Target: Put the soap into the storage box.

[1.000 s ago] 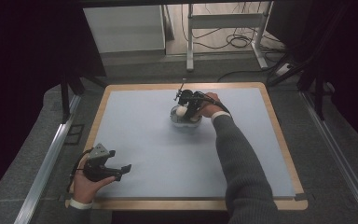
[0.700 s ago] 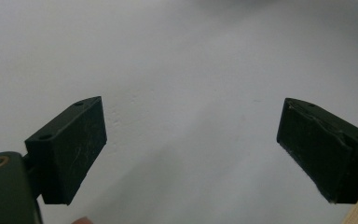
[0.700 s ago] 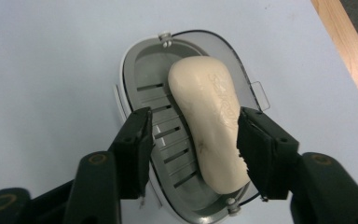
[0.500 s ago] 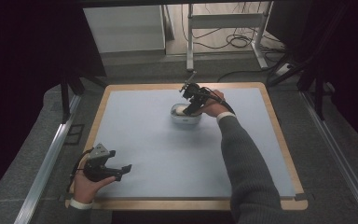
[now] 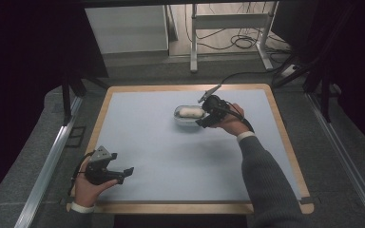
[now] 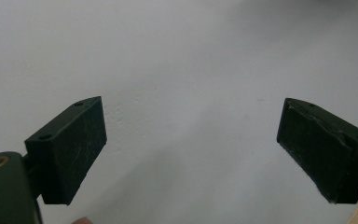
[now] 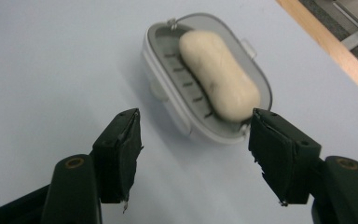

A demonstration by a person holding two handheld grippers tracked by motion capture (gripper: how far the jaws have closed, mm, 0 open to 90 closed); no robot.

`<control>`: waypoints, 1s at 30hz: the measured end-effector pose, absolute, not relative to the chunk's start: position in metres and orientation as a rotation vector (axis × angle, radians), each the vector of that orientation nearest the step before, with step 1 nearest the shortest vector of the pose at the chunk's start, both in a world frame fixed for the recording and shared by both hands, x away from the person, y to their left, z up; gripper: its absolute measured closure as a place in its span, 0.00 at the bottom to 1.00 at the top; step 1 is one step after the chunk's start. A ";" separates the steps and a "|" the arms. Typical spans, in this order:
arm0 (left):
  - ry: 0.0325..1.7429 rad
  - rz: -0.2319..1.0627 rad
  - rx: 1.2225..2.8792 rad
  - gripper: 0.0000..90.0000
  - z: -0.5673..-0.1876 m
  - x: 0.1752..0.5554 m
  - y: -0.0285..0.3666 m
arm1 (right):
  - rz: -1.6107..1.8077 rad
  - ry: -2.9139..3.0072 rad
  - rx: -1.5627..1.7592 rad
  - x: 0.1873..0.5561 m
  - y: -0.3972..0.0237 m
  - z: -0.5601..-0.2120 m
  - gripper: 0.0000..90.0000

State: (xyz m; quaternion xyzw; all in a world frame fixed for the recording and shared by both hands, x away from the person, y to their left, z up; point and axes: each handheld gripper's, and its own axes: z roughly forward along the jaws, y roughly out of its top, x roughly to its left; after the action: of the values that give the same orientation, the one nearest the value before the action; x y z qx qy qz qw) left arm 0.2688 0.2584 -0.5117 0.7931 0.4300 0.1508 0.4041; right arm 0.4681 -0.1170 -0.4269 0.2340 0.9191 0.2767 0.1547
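Right tool (image 5: 203,121) has just let go: jaws have been opening, nothing between them now, and it has backed off to the 3 o'clock side of the soap dish (image 5: 188,115). Soap bar (image 7: 219,81) lies in the dish, past desk (image 5: 138,123) centre toward 1 o'clock. Looks like the placement is done. Left tool (image 5: 123,173) idles at 7 o'clock, gaping and empty.
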 end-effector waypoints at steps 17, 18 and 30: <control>1.091 0.384 2.017 0.10 -0.513 0.270 0.256 | 0.931 2.515 0.828 0.392 -0.192 -0.472 0.37; 1.090 0.383 2.016 0.10 -0.513 0.270 0.256 | 0.931 2.505 0.839 0.388 -0.196 -0.476 0.37; 1.091 0.382 2.013 0.10 -0.513 0.271 0.256 | 1.007 2.465 0.937 0.362 -0.224 -0.501 0.36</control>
State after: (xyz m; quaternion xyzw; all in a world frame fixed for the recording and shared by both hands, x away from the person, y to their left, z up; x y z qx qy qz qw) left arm 0.2705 0.2561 -0.5132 0.7953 0.4311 0.1510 0.3986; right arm 0.3620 -0.2239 -0.5010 0.3277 0.8622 0.3522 0.1587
